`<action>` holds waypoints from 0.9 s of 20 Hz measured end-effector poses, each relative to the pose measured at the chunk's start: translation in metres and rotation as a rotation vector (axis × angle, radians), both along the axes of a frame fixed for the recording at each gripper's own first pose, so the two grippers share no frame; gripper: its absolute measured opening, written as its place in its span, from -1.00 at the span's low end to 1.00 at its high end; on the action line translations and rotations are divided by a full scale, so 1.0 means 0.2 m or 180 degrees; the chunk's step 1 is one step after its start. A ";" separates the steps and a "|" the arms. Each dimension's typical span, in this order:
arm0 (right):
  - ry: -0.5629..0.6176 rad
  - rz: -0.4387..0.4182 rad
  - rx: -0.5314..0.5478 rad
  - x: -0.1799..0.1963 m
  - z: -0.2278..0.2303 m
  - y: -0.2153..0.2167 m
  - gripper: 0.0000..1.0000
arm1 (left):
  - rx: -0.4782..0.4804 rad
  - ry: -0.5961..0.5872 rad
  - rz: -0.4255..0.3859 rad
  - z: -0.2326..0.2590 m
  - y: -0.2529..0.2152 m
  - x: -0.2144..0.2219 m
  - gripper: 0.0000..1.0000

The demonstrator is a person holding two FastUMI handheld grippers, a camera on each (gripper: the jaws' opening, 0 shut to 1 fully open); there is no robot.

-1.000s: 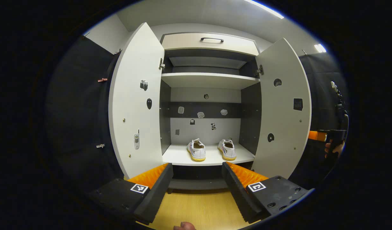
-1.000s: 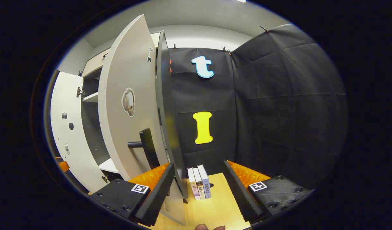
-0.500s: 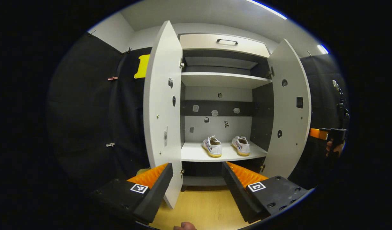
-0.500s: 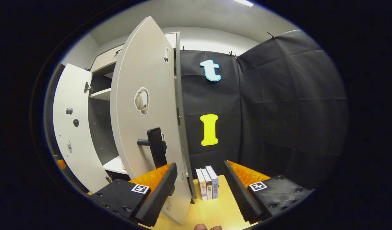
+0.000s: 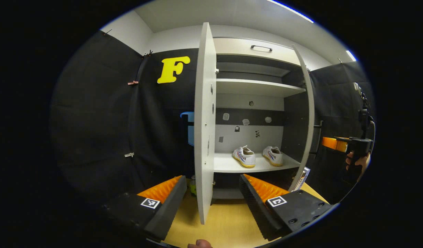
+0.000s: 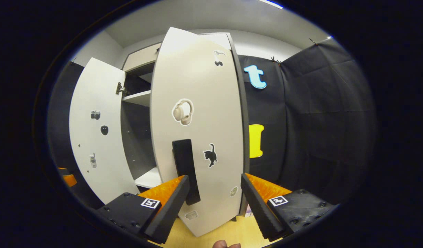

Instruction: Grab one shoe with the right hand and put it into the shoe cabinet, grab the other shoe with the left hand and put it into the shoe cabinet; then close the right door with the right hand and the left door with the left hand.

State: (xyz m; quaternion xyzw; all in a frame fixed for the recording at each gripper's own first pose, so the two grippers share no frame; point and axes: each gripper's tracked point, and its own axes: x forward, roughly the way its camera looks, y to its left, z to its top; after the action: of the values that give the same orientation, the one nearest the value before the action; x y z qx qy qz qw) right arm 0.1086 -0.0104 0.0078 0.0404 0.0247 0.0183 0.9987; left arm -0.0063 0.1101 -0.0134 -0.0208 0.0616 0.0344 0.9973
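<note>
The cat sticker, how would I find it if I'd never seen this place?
Find the tall white cabinet's right door, seen from outside. Below the headphones sticker and right of the black door handle sits the cat sticker, the door's only all-black animal shape.

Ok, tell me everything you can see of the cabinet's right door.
The right door is a tall, flat, off-white panel, smooth like laminated board, standing partly open. In the right gripper view its outer face carries a black vertical handle and stickers: headphones, a black cat, cherries near the top. The right gripper sits just before it, fingers apart on either side of the handle's lower end; contact is unclear. In the left gripper view it appears nearly edge-on.
</note>
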 end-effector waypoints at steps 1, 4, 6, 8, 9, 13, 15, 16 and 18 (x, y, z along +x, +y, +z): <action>-0.0003 0.0035 -0.0014 -0.02 0.00 0.04 0.97 | -0.0002 0.0000 0.0017 0.00 0.03 0.01 0.94; 0.0025 0.0114 0.0051 -0.09 0.00 0.13 0.97 | 0.0014 -0.0010 0.0077 0.00 0.14 0.05 0.93; 0.0051 0.0136 0.0067 -0.13 0.00 0.15 0.97 | -0.0003 -0.0014 0.0112 0.00 0.21 0.10 0.94; 0.0033 0.0104 0.0027 -0.16 0.00 0.14 0.97 | -0.0022 -0.0024 0.0173 0.01 0.30 0.15 0.94; 0.0028 0.0081 0.0004 -0.18 0.00 0.12 0.97 | -0.0021 -0.0043 0.0205 0.02 0.34 0.18 0.93; 0.0024 -0.0058 -0.0026 -0.21 0.02 0.03 0.96 | 0.0023 -0.0108 0.0379 0.05 0.52 0.28 0.94; 0.0029 -0.0143 0.0001 -0.22 0.02 -0.02 0.97 | 0.0061 -0.0115 0.0485 0.06 0.62 0.32 0.94; 0.0031 -0.0186 0.0018 -0.22 0.02 -0.05 0.97 | 0.0066 -0.0101 0.0504 0.06 0.65 0.35 0.94; 0.0026 -0.0259 0.0028 -0.23 0.02 -0.09 0.96 | 0.0073 -0.0062 0.0501 0.03 0.68 0.42 0.95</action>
State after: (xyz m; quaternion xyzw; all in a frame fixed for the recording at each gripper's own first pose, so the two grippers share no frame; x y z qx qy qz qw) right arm 0.0617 -0.0280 0.0124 0.0459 0.0269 -0.0223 0.9983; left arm 0.0785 0.2459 -0.0067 -0.0145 0.0497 0.1131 0.9922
